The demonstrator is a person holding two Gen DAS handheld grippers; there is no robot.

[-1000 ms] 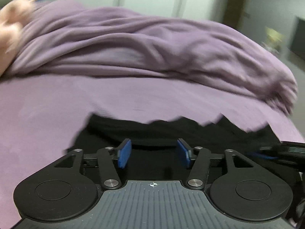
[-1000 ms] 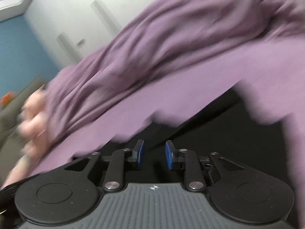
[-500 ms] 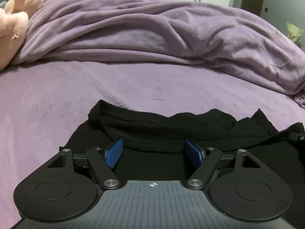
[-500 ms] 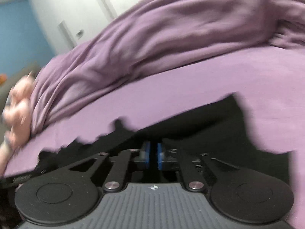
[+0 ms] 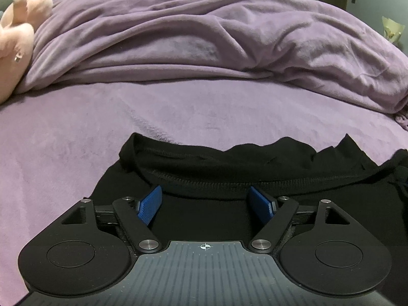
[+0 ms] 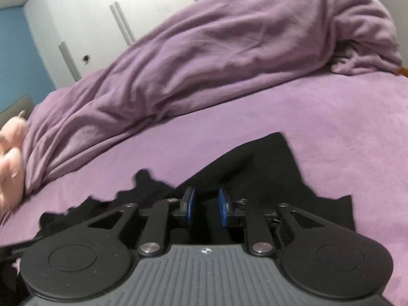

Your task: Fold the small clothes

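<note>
Purple bed (image 5: 102,132), black garment (image 5: 229,168) lying flat, both tongs opening.

A bed with a purple sheet (image 5: 178,107) carries a black garment (image 5: 229,163) lying flat near its front, a bunched purple blanket (image 5: 204,38) behind, and a pink plush toy (image 5: 17,33) at left.

Left gripper (image 5: 206,205): matte black body, two round side discs, ribbed grey centre plate with a small crosshair mark.
Left fingers (image 5: 150,205): blue textured pads on black link arms, silver pivot screws.
Right gripper (image 6: 205,207): same black and grey build, crosshair mark, silver screws.
Right fingers (image 6: 190,206): blue pads, black mounts.
</note>
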